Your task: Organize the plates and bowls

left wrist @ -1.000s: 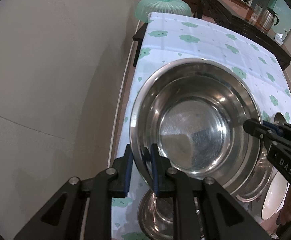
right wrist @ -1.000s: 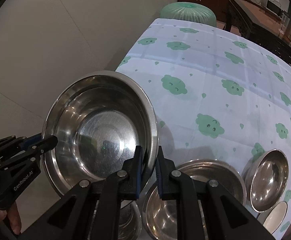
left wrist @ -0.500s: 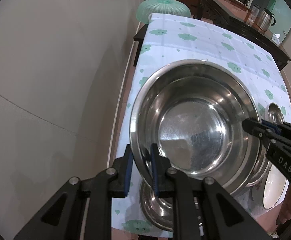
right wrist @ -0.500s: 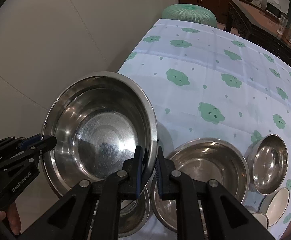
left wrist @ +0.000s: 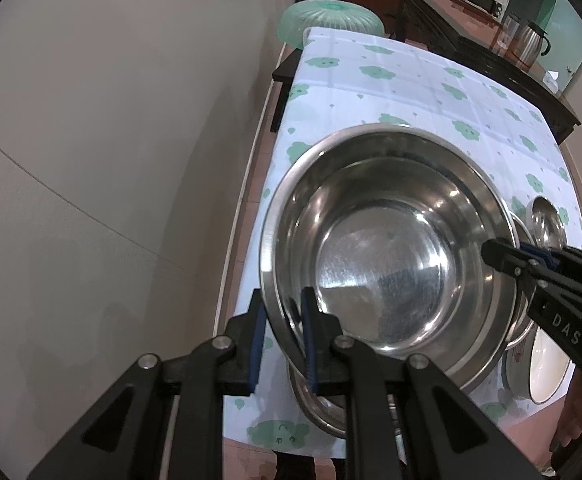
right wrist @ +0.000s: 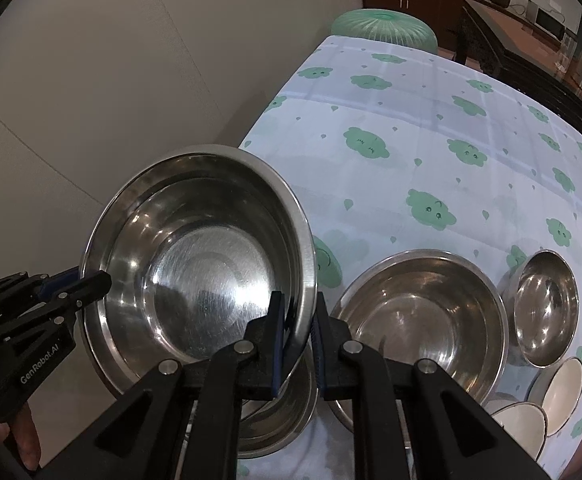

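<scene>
A large steel bowl hangs above the near end of the table, held by both grippers. My left gripper is shut on its near-left rim, and my right gripper is shut on the opposite rim. Each gripper shows in the other's view: the right gripper at the right, the left gripper at the left. Under the held bowl sits another steel bowl. A wide steel bowl and a small steel bowl stand on the table to the right.
White ceramic bowls lie at the table's near right corner. The table has a pale cloth with green cloud prints. A green plastic stool stands at its far end, a grey wall runs along the left, and a dark sideboard holds a kettle.
Both grippers have carried the large bowl back toward the table's near end and slightly up. More of the cloth and the bowls on the table have come into view.
</scene>
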